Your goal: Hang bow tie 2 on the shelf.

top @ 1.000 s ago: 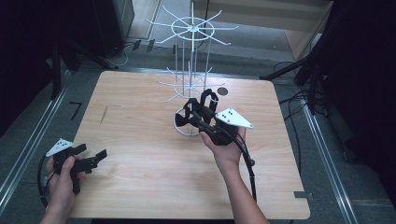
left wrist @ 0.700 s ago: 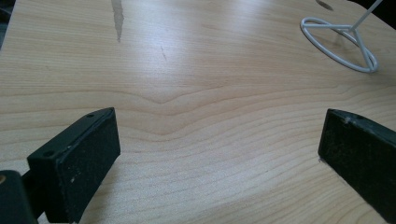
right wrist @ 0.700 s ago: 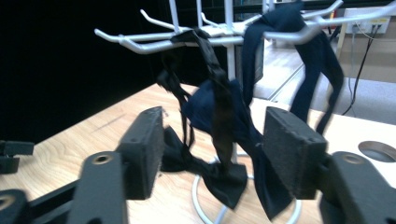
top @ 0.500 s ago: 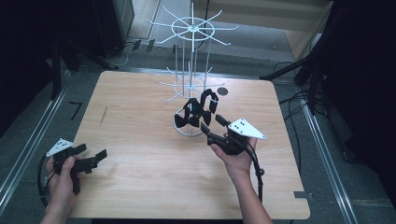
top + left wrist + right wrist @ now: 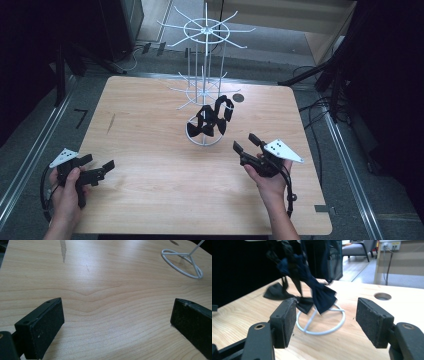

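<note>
A white wire display rack (image 5: 204, 60) stands mid-table on a ring base (image 5: 205, 142). Several black and dark blue bow ties (image 5: 212, 119) hang from its lower arms. My right gripper (image 5: 246, 143) sits low, right of the base and nearer the person, apart from the ties. Its jaws have just been opening and stand open with nothing between them. In the right gripper view the bow ties (image 5: 312, 290) dangle over the ring base (image 5: 322, 326), beyond the right gripper (image 5: 327, 315). My left gripper (image 5: 98, 161) rests open at the near left corner. In the left gripper view the left gripper (image 5: 117, 315) frames bare wood.
The wooden table (image 5: 150, 150) has a round cable hole (image 5: 238, 98) behind the rack, the same hole (image 5: 382, 296) showing in the right gripper view. The ring base (image 5: 182, 265) lies far from the left jaws. Dark floor, cables and metal rails surround the table.
My right gripper has drawn back from the bow ties on the rack, toward the person and lower, with its jaws wider. The ties stay hanging. The left hand has not moved.
</note>
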